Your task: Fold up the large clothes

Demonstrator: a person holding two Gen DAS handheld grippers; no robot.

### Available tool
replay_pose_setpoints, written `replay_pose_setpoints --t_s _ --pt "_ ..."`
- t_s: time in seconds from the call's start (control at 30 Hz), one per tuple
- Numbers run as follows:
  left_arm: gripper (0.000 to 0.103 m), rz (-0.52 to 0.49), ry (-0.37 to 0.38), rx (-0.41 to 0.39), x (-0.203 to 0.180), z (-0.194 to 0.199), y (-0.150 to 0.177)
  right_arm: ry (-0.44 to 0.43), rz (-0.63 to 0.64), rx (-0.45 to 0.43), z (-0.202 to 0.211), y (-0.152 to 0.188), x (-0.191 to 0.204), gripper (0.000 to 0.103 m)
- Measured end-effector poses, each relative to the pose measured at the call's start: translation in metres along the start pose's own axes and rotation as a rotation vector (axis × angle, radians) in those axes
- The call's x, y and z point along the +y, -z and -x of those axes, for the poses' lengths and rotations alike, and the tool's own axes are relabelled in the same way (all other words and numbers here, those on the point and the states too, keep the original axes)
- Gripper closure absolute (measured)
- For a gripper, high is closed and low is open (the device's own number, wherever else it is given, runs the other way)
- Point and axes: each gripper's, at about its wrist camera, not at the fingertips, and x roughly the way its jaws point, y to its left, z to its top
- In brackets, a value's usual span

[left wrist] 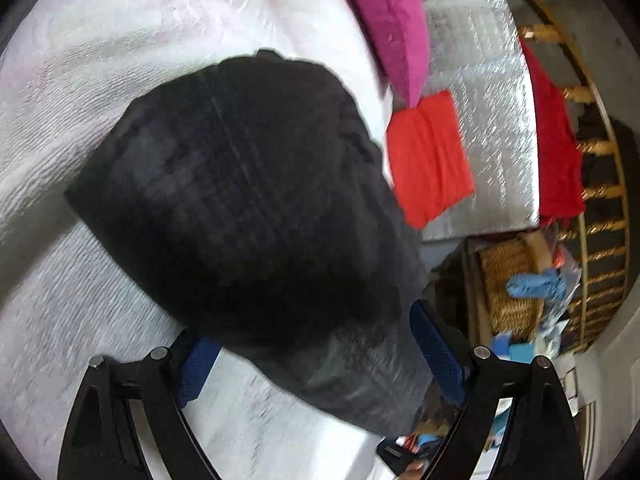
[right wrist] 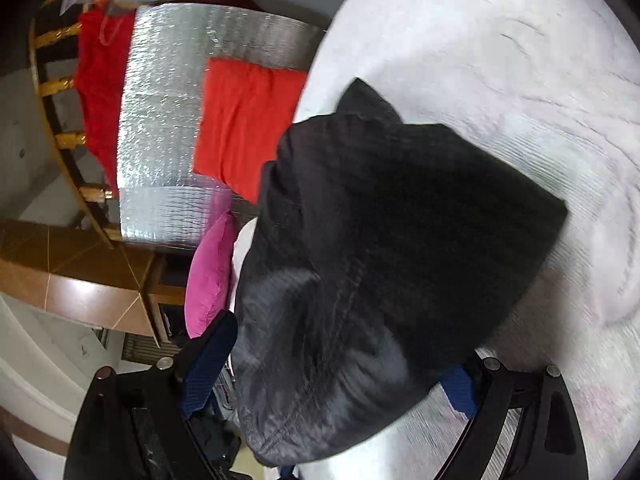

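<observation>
A folded black garment (left wrist: 248,200) fills the middle of the left wrist view, over a white textured bed cover (left wrist: 80,100). My left gripper (left wrist: 316,356) has its blue-padded fingers (left wrist: 440,352) on either side of the garment's near end and is shut on it. In the right wrist view the same black garment (right wrist: 380,260) hangs from my right gripper (right wrist: 340,364), whose blue pads (right wrist: 208,364) clamp its near edge above the white cover (right wrist: 520,80).
A folded red cloth (left wrist: 430,160) lies on a silver foil mat (left wrist: 492,80) beside the bed; it also shows in the right wrist view (right wrist: 244,124). A magenta pillow (left wrist: 388,20), a darker red garment (left wrist: 556,140), a wicker basket (left wrist: 508,288) and wooden railing (left wrist: 600,200) stand nearby.
</observation>
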Motion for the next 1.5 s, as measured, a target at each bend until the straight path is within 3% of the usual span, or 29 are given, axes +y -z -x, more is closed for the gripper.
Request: replay_pose_setpoints --t_s 0.13,0.37,0.4,0.47,0.5,0.53,0.63,0.73,0.93,1.27,1.5 --pt "0.012 -0.012 0.034 -0.025 -0.001 0.0 -0.004 -0.006 0.017 -0.04 -0.01 -0.004 0.004 0.009" --pt "0.01 0.03 0.011 -0.024 0.001 -0.009 -0.01 0.09 0.043 -0.079 -0.025 -0.011 0.018 0.01" --pt "0.01 0.02 0.004 -0.028 -0.001 -0.011 -0.01 0.107 0.06 -0.084 -0.027 -0.01 0.022 0.016" --pt "0.013 -0.001 0.0 -0.037 -0.005 -0.013 -0.01 0.165 0.095 -0.09 -0.029 -0.009 0.025 0.041" --pt "0.028 -0.011 -0.003 -0.049 -0.006 -0.011 -0.009 0.183 0.106 -0.095 -0.029 -0.009 0.025 0.057" --pt "0.047 -0.03 -0.03 -0.059 -0.008 -0.01 -0.01 0.17 0.1 -0.095 -0.028 -0.011 0.022 0.061" --pt "0.067 -0.077 -0.032 -0.058 -0.014 -0.005 -0.011 0.165 0.124 -0.097 -0.025 -0.011 0.029 0.067" --pt "0.074 -0.123 -0.039 -0.067 -0.021 0.005 -0.011 0.172 0.202 -0.122 -0.018 -0.003 0.047 0.069" --pt "0.075 -0.157 -0.069 -0.049 -0.03 0.024 0.002 0.174 0.224 -0.125 0.013 0.009 0.05 0.07" --pt "0.075 -0.206 -0.106 0.006 -0.012 0.085 0.061 0.185 0.191 -0.122 0.087 0.062 0.025 0.07" --pt "0.075 -0.183 -0.107 0.004 0.03 0.127 0.113 0.193 0.161 -0.123 0.126 0.091 -0.001 0.069"
